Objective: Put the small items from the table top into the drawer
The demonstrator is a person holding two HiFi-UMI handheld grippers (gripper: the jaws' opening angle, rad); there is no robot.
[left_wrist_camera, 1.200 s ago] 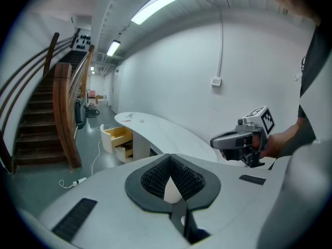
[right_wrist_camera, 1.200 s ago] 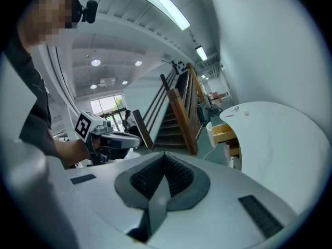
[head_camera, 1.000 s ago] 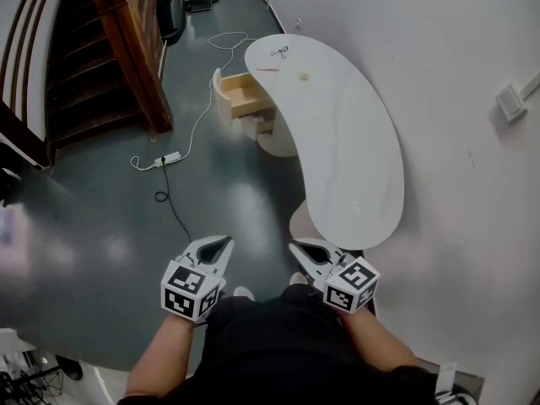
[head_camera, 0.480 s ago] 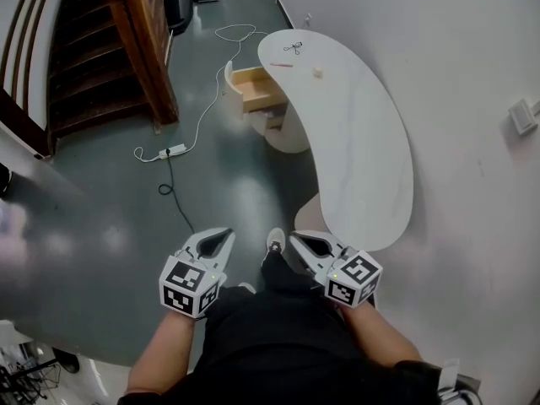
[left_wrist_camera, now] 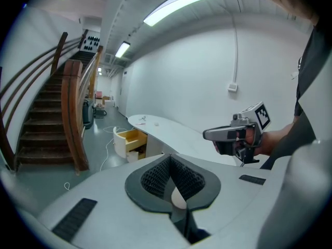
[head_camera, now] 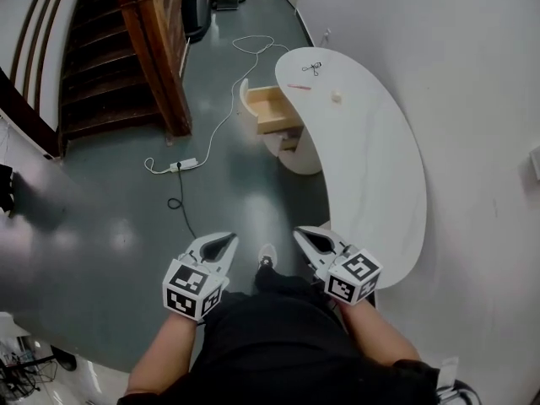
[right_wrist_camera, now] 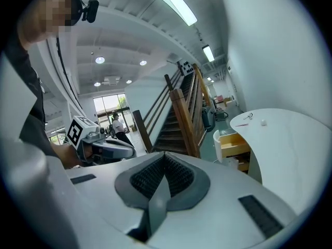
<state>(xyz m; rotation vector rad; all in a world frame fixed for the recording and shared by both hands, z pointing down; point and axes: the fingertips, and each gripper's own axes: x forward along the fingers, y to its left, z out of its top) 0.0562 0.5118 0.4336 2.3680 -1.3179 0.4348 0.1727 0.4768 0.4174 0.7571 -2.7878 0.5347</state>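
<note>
At the far end of the white curved table (head_camera: 380, 167) lie a dark scissor-like item (head_camera: 313, 67), a thin red pen (head_camera: 299, 86) and a small white piece (head_camera: 337, 97). Beside that end, the wooden drawer (head_camera: 274, 108) stands pulled out. My left gripper (head_camera: 229, 238) and right gripper (head_camera: 298, 233) hover side by side over the floor, well short of the items. Both are shut with nothing in them. In the left gripper view the left gripper (left_wrist_camera: 169, 158) faces the table (left_wrist_camera: 161, 126) and drawer (left_wrist_camera: 130, 137). The right gripper (right_wrist_camera: 164, 154) points past the drawer (right_wrist_camera: 232, 141).
A wooden staircase (head_camera: 160, 49) rises at the left. A white cable with a power strip (head_camera: 184, 164) and a black cord (head_camera: 177, 205) lie on the grey floor. A white wall (head_camera: 472, 99) runs along the right. A person (right_wrist_camera: 116, 123) stands far off.
The table and drawer have slid right and lower in the head view as I walk toward them. Both grippers stay shut and level in front of me.
</note>
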